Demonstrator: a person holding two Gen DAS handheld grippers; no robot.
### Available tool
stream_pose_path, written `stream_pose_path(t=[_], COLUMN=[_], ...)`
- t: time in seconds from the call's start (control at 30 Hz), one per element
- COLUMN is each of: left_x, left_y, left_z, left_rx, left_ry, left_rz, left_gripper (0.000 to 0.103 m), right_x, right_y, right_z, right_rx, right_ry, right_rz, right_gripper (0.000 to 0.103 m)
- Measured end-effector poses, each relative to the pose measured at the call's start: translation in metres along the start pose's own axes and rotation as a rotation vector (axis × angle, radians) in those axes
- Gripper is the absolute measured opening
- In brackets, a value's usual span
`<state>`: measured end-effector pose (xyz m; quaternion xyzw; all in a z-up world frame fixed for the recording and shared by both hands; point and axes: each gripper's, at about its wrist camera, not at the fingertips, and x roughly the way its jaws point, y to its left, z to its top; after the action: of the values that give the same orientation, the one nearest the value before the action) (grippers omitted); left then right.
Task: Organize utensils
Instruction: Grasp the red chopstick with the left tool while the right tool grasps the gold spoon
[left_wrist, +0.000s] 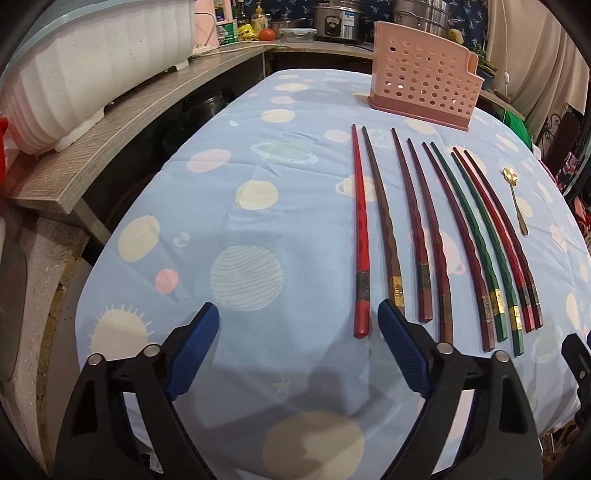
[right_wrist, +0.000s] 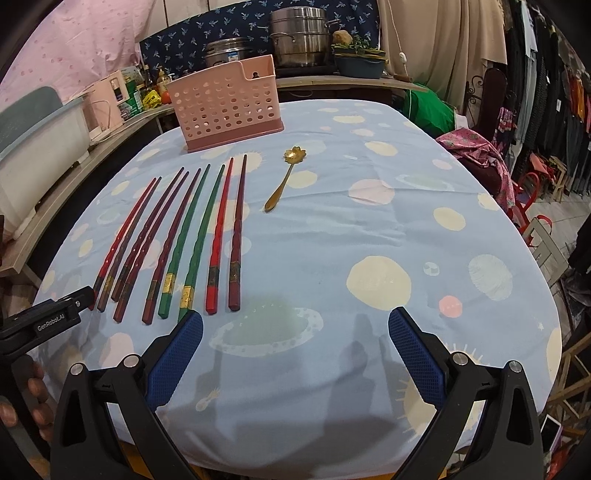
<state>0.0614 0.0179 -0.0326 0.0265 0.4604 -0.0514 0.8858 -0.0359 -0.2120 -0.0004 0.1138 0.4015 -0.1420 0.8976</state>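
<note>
tools, left (left_wrist: 298, 318) and right (right_wrist: 295, 323), tilt down over the tablecloth (left_wrist: 229, 206), both wide, empty.

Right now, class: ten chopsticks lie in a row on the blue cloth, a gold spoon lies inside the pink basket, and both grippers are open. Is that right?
Not quite. The spoon lies on the cloth beside the chopsticks, in front of the basket, as the right wrist view shows. The rest holds: the left gripper and right gripper are open.

The left gripper (left_wrist: 298, 320) hangs open over the tablecloth (left_wrist: 221, 206), empty. Right of it lie chopsticks (left_wrist: 439, 236), a spoon (left_wrist: 515, 201) farther right, a basket (left_wrist: 424, 74) beyond.
</note>
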Motion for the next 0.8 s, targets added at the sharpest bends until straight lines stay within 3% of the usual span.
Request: stream_pose_path(t=[0.07,0.27,0.4,0.57,0.8], left_x=[0.005,0.007,0.007,0.007,0.009], left_y=[-0.001,0.001,0.001,-0.001,0.000], left_z=[0.002,0.006,0.007,0.007,0.007], left_rx=[0.003,0.004,0.004,0.014,0.016], left_ry=[0.009,-0.005,-0.012,-0.020,-0.031], left_rz=[-0.007,-0.009,-0.008,-0.003,-0.007], left_gripper=[0.071,0.065,0.052,0.048,0.049], right_x=[0.004,0.019,0.035,0.064,0.100], right_y=[-0.001,-0.007,-0.009,-0.003,0.006], right_z=[0.006,0.040,0.066,0.087,0.089], right_rx=[0.006,0.033,0.056,0.069,0.077], right_ry=[-0.007,-0.050,-0.071,-0.035,0.053], right_rz=[0.004,0.016,0.023,0.057,0.056], right_gripper=[0.096,0.096,0.092,0.066,0.031])
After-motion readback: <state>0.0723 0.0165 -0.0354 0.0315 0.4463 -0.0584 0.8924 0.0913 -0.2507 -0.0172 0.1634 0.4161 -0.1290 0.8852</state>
